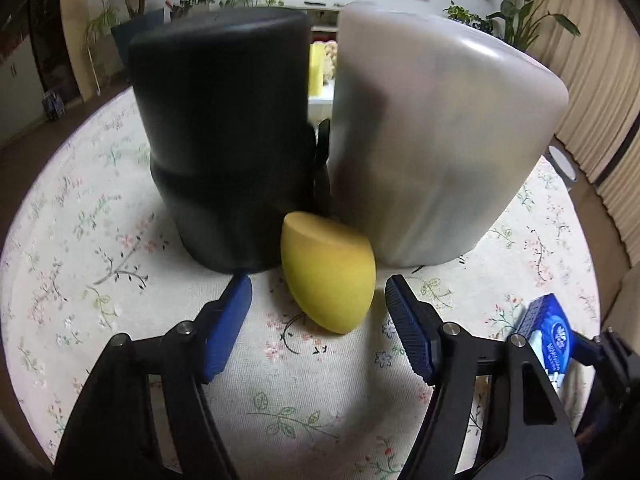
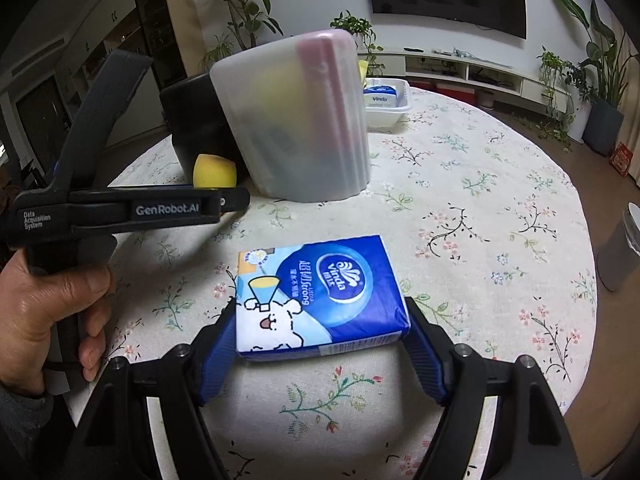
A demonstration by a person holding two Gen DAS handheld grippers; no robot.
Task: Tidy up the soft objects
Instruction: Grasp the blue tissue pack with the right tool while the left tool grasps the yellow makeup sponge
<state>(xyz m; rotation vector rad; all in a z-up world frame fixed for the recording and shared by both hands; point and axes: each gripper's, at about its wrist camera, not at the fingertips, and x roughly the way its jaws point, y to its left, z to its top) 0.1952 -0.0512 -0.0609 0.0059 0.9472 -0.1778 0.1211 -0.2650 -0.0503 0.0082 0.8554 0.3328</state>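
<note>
Fingers of my left gripper (image 1: 318, 294) stand wide around the yellow sponge (image 1: 328, 276) lying just before the black cylinder (image 1: 224, 140), so I should centre before squeezing gently, while my right gripper (image 2: 320, 332) clasps the tissue pack (image 2: 320, 296).

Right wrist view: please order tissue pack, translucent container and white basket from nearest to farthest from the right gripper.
1. Tissue pack, between the right gripper fingers.
2. Translucent container, mid-table, left of centre.
3. White basket, at the far table edge behind it.
</note>
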